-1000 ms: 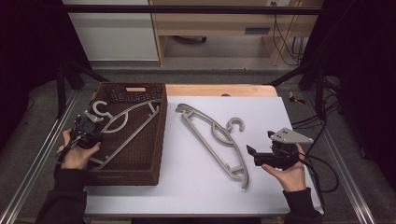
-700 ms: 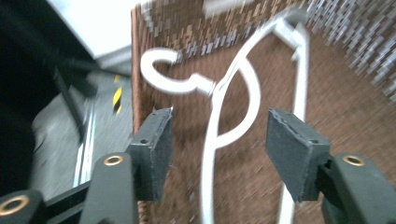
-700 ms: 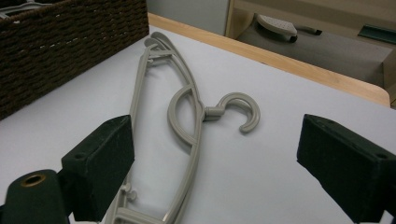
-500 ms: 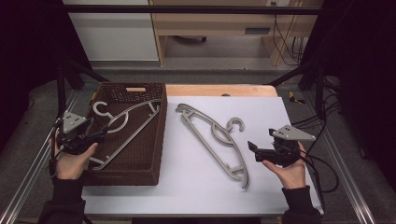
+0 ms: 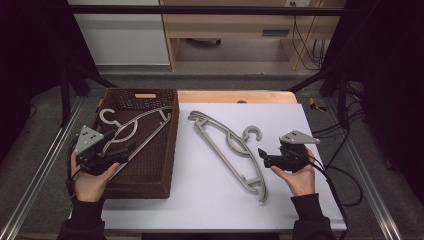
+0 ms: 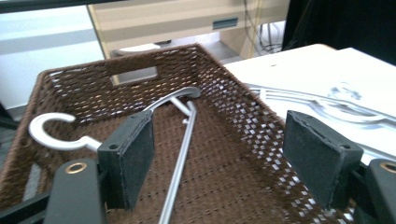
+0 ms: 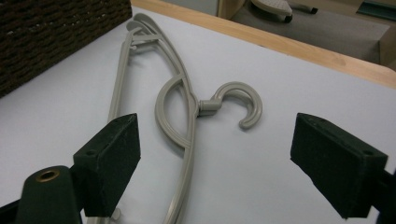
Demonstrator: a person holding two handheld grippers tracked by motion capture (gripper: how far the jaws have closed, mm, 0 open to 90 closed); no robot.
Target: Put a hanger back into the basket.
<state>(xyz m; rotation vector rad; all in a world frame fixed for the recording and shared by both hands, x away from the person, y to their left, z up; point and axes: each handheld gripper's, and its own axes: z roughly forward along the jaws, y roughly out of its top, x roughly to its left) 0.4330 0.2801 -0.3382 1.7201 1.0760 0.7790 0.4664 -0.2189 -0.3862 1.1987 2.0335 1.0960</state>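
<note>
From above, a grey hanger (image 5: 132, 127) lies inside the wicker basket (image 5: 150, 185), apparently just dropped there; the left gripper (image 5: 122, 150), jaws just opened and empty, hovers over it. Right of the basket, the right gripper (image 5: 262, 156) faces a second hanger (image 5: 227, 147) on the bench (image 5: 200, 210). The left gripper view shows the hanger (image 6: 180, 154) on the weave. The right gripper view frames the hook (image 7: 240, 105) between open jaws.

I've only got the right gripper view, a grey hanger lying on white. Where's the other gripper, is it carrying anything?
Observer: The left gripper hangs over the brown wicker basket, jaws wide apart, having just been opening, with nothing between them.
Operator: Anything inside that basket?
Observer: One light hanger lies flat on its floor, hook toward the basket's left wall.
Operator: And my right gripper?
Observer: In the high view the right gripper is open, near the hook of the grey hanger, not touching it.
</note>
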